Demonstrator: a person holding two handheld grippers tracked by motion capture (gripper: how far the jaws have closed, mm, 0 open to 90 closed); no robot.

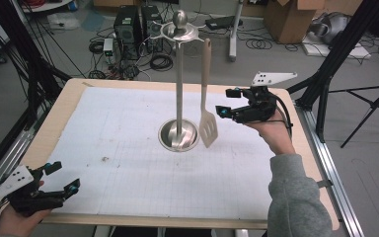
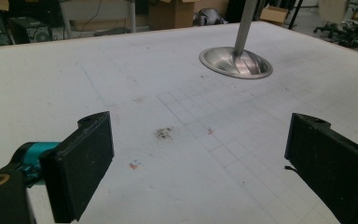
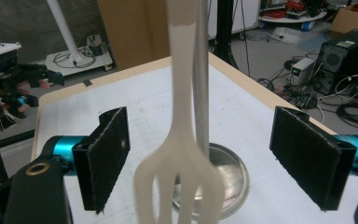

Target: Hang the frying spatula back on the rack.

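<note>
A steel utensil stand (image 1: 179, 74) rises from a round base (image 1: 178, 135) at the table's middle. A cream slotted spatula (image 1: 206, 98) hangs from its top ring, blade down. My right gripper (image 1: 227, 102) is held open just right of the spatula blade, not touching it. In the right gripper view the spatula (image 3: 182, 154) hangs between the wide-apart jaws, with the stand's pole (image 3: 201, 84) behind. My left gripper (image 1: 63, 177) rests open at the near left corner of the table; its own view looks over bare paper toward the stand base (image 2: 236, 63).
White grid paper (image 1: 128, 163) covers the wooden table (image 1: 64, 98). Small dirt marks (image 2: 164, 133) dot the paper. Beyond the far edge stand computer towers (image 1: 128, 24), cables and cardboard boxes (image 1: 288, 17). Black tripod legs (image 1: 335, 54) stand to the right.
</note>
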